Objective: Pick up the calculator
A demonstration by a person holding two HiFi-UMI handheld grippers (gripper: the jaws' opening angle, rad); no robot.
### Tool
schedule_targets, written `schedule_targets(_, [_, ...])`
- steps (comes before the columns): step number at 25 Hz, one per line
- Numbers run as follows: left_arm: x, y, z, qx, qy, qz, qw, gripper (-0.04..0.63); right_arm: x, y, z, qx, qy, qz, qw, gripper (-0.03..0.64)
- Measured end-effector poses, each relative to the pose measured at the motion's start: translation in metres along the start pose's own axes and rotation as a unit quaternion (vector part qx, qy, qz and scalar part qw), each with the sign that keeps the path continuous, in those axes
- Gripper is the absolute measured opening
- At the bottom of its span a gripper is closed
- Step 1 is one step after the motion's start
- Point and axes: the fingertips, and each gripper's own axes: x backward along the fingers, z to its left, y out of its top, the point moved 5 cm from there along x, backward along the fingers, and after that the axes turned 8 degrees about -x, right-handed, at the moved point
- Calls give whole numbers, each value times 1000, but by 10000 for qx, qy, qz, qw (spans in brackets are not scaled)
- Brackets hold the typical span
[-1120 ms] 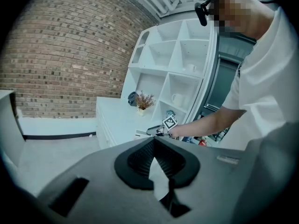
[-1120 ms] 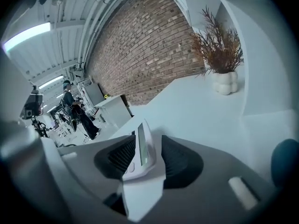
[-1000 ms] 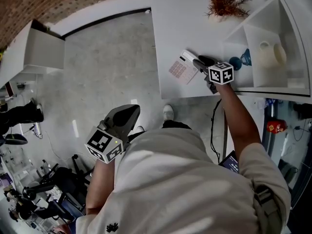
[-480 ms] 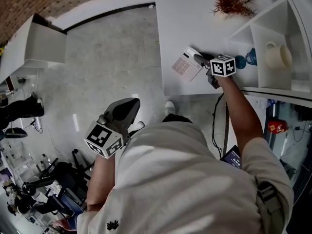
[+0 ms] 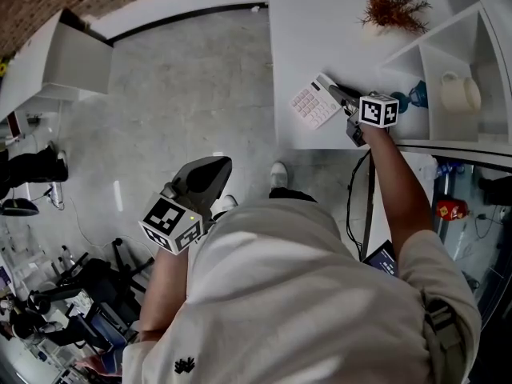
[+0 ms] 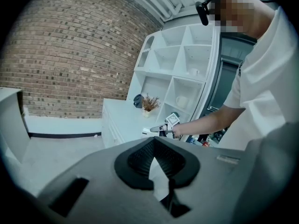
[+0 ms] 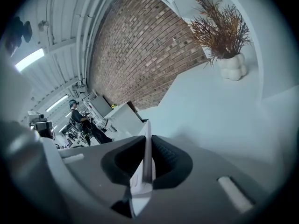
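Note:
The white calculator (image 5: 314, 102) with pale pink keys is near the front edge of the white counter (image 5: 320, 22). My right gripper (image 5: 336, 94) reaches it from the right, and its jaws are closing on the calculator's right edge. The right gripper view shows the calculator (image 7: 145, 157) edge-on between the two dark pads, which press on it. My left gripper (image 5: 210, 174) hangs over the grey floor, well left of the counter. Its jaws (image 6: 156, 167) are together with nothing between them.
A dried plant in a white vase (image 5: 390, 10) stands at the counter's back. A white shelf unit to the right holds a mug (image 5: 456, 93) and a blue object (image 5: 416, 96). A white cabinet (image 5: 72, 62) stands at far left. People work in the far background.
The right gripper's jaws have come together on the calculator's edge, and the calculator has tilted up slightly off the counter. The left gripper has shifted only a little.

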Motion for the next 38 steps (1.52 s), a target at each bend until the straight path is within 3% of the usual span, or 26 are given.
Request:
schedule_targets(11, [59, -25, 6, 25, -122, -194, 9997, 6, -2, -3, 69, 277, -315, -307, 9986, 57])
schedule_targets(23, [138, -69, 15, 86, -211, -295, 9993, 6, -19, -26, 189, 406, 15, -597, 9974, 57])
schedule_targets(38, [215, -122, 25, 95, -403, -295, 9987, 6, -25, -85, 320, 481, 262, -730, 9958, 57])
